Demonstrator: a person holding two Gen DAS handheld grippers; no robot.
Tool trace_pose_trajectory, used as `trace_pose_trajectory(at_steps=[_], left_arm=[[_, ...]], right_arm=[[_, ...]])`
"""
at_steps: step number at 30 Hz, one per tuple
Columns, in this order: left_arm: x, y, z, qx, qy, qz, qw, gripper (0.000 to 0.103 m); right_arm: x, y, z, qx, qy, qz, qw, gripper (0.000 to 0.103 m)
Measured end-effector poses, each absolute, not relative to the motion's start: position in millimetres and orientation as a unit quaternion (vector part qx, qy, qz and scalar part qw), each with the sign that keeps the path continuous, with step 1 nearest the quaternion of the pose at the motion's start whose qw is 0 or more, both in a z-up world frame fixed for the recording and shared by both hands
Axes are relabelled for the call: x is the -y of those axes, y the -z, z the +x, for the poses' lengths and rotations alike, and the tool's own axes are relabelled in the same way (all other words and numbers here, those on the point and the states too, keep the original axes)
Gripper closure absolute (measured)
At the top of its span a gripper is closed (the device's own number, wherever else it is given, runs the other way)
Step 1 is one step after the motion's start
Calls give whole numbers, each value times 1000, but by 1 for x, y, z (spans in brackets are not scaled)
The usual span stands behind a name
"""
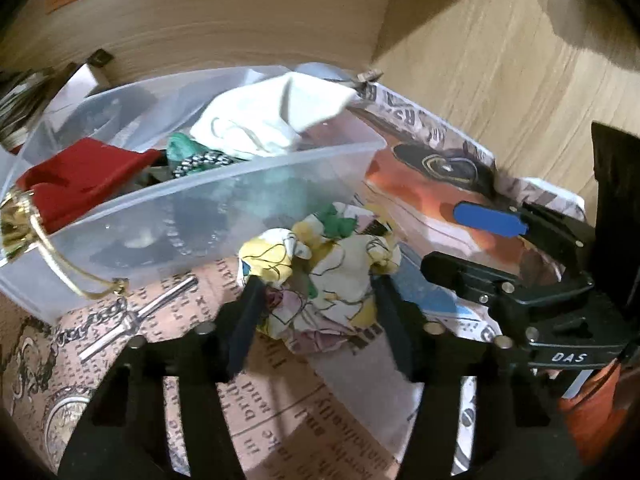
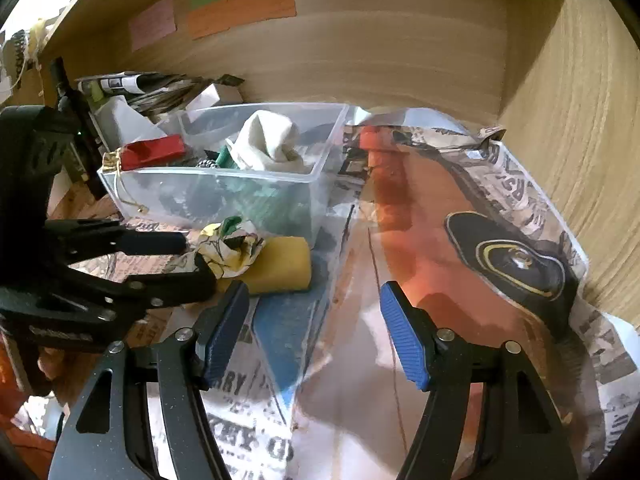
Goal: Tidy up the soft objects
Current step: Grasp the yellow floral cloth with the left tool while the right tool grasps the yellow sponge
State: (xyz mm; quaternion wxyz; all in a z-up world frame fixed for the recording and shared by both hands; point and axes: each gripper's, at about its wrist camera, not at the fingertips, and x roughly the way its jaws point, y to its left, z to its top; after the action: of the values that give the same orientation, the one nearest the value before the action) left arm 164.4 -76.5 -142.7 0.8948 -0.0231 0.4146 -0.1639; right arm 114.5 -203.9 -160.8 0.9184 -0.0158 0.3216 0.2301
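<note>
Only the right wrist view shows the yellow rectangular sponge block, lying on the newspaper-printed table covering just behind the crumpled floral cloth; in the left wrist view the cloth hides it. The left gripper has its black fingers closed on that crumpled cloth, which bunches between them just in front of the clear plastic storage bin. The right gripper, with ribbed blue pads, stands spread apart with nothing between them, above the glossy covering. The translucent bin holds a white cloth bundle, a red fabric piece and green material. Behind it rises a wood-grain panel with orange, green and pink paper strips.
</note>
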Motion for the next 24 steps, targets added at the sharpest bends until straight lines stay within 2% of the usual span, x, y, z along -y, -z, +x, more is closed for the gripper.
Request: trace_pose_trajectory(at_steps=[5, 8, 24], left_arm=[[73, 143, 163, -414, 175, -31, 893, 79], [66, 137, 158, -408, 171, -39, 896, 84], [29, 121, 134, -380, 171, -61, 907, 86]], right_arm=[[199, 161, 115, -322, -242, -19, 915, 38], [194, 162, 116, -324, -250, -21, 912, 38], [141, 164, 130, -333, -312, -66, 887, 37]])
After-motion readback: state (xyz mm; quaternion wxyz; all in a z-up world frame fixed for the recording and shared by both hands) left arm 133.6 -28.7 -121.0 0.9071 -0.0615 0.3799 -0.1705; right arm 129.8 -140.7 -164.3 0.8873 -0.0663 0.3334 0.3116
